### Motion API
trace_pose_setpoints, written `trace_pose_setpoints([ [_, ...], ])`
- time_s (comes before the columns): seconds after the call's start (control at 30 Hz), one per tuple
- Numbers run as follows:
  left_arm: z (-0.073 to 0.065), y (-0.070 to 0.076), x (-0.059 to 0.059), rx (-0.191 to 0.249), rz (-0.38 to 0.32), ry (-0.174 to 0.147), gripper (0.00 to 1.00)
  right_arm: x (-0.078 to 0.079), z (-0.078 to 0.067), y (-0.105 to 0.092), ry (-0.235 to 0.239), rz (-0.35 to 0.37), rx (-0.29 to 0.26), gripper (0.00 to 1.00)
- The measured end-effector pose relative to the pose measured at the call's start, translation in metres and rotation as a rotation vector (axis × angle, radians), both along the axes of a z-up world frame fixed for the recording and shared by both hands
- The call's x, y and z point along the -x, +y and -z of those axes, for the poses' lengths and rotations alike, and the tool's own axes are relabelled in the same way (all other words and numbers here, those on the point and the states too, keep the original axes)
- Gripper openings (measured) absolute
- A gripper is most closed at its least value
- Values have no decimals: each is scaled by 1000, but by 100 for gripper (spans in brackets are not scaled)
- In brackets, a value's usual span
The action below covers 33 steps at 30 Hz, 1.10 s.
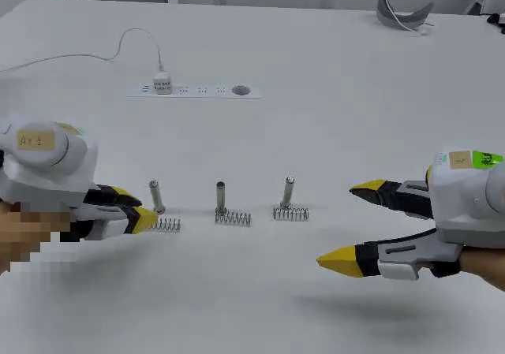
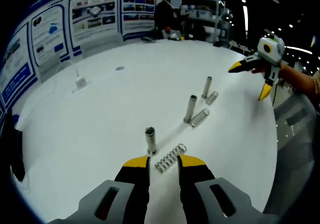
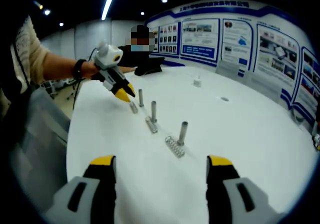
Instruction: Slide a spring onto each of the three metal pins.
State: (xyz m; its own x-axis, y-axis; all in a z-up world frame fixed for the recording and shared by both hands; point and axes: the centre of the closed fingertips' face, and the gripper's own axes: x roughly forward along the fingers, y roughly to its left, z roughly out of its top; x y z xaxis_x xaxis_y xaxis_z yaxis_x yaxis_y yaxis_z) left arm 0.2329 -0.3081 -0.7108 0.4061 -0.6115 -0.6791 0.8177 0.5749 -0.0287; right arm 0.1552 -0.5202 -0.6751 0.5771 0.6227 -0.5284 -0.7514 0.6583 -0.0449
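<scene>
Jaws of the left gripper (image 1: 148,216) stand narrowly parted at the left of the white table (image 1: 331,125). Their yellow tips sit on either side of the near end of the left spring (image 2: 170,157); whether they touch it, I cannot tell. That spring lies flat just beside the foot of the left pin (image 1: 155,196), which stands upright. Next along, the middle pin (image 1: 221,198) is upright, with the middle spring (image 1: 233,218) lying on the table at its base. The right pin (image 1: 289,191) stands likewise, the right spring (image 1: 291,213) flat in front of it. All three springs are off their pins. Behind the row sits a white power strip (image 1: 193,91) with a charger (image 1: 162,83) plugged in. At the right, the right gripper (image 1: 336,225) hovers well apart from the pins, jaws spread wide and holding nothing.
</scene>
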Motion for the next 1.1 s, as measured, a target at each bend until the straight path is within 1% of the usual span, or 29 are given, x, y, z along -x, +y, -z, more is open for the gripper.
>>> trace_pose_setpoints([
  [0.1, 7, -4, 2, -19, 40, 2, 23, 0, 0, 0, 1, 1, 0, 75],
  [0.2, 14, -5, 2, -43, 62, 3, 23, 0, 1, 0, 3, 0, 1, 75],
  [0.27, 17, -6, 1, -47, 64, 11, 23, 0, 1, 0, 4, -1, 2, 75],
  [0.57, 18, -5, 3, -52, 70, 15, 20, -1, 3, -1, 6, 1, 2, 75],
  [0.73, 18, -4, 9, -52, 76, 16, 20, -1, 2, -1, 5, -2, 2, 75],
  [0.9, 18, -4, 15, -64, 89, 8, 20, -1, 2, 1, 5, -6, 2, 75],
  [1.1, 20, -3, 14, -82, 90, -7, 18, -1, 2, 2, 3, -7, 0, 75],
])
